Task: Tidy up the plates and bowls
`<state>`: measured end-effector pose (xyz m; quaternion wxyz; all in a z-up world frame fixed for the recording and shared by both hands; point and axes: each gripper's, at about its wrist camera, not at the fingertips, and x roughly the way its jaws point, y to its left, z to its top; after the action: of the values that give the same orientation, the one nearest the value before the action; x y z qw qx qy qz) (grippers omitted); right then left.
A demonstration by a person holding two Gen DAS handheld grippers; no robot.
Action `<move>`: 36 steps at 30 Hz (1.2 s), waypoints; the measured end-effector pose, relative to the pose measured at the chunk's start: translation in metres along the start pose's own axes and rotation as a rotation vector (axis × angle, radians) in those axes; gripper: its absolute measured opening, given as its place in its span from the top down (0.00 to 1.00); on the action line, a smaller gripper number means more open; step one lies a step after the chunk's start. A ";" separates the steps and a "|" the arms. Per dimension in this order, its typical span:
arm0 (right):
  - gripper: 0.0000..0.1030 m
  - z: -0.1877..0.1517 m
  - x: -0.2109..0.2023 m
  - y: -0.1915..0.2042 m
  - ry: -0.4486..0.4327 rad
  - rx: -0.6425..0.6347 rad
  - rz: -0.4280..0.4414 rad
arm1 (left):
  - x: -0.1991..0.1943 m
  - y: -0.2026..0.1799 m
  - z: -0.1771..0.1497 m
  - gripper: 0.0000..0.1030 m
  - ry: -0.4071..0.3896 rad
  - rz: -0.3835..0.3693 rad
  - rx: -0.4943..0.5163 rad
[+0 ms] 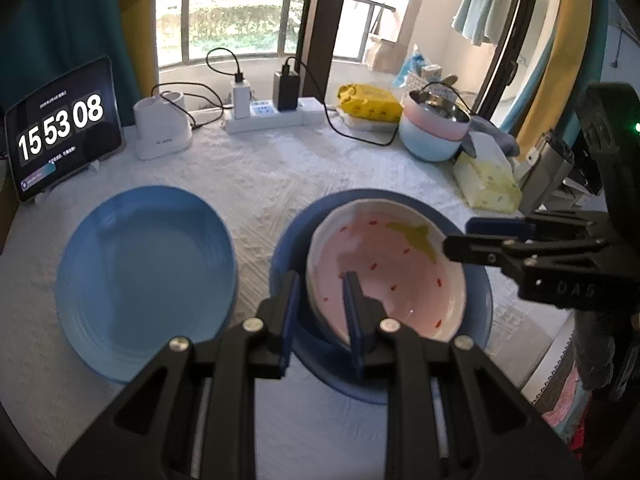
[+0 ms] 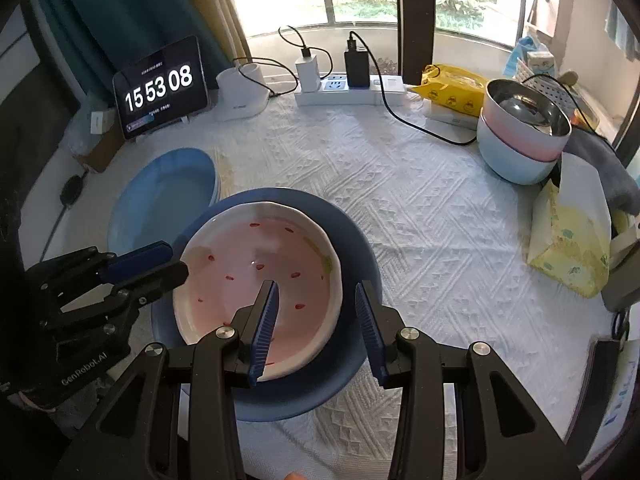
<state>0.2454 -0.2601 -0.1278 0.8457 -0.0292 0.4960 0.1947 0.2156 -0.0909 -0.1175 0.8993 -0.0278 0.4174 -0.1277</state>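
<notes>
Now my left claw (image 1: 320,280) pinches the pink bowl (image 1: 384,272) rim to steady it on the dark blue plate (image 2: 352,240), while my right claw (image 2: 316,292) sits half-open, gripping nothing.

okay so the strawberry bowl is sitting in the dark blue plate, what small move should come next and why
Probably open the left gripper and back it off. Its fingers pinch the rim of the strawberry bowl, which already sits in the dark blue plate, and the right gripper is open.
</notes>
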 end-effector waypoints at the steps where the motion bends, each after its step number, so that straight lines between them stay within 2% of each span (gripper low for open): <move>1: 0.59 0.000 -0.001 -0.003 -0.004 0.005 0.000 | -0.001 0.002 0.001 0.77 -0.002 0.002 -0.001; 17: 0.59 -0.014 -0.003 -0.046 -0.023 0.109 0.020 | 0.002 0.034 -0.001 0.71 -0.004 0.008 -0.062; 36: 0.59 -0.025 0.022 -0.055 0.015 0.137 0.078 | 0.027 0.031 -0.003 0.71 0.070 0.021 -0.050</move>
<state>0.2543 -0.3101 -0.1669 0.8339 0.0468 0.5150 0.1928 0.2359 -0.0677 -0.1442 0.8844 -0.0416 0.4520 -0.1087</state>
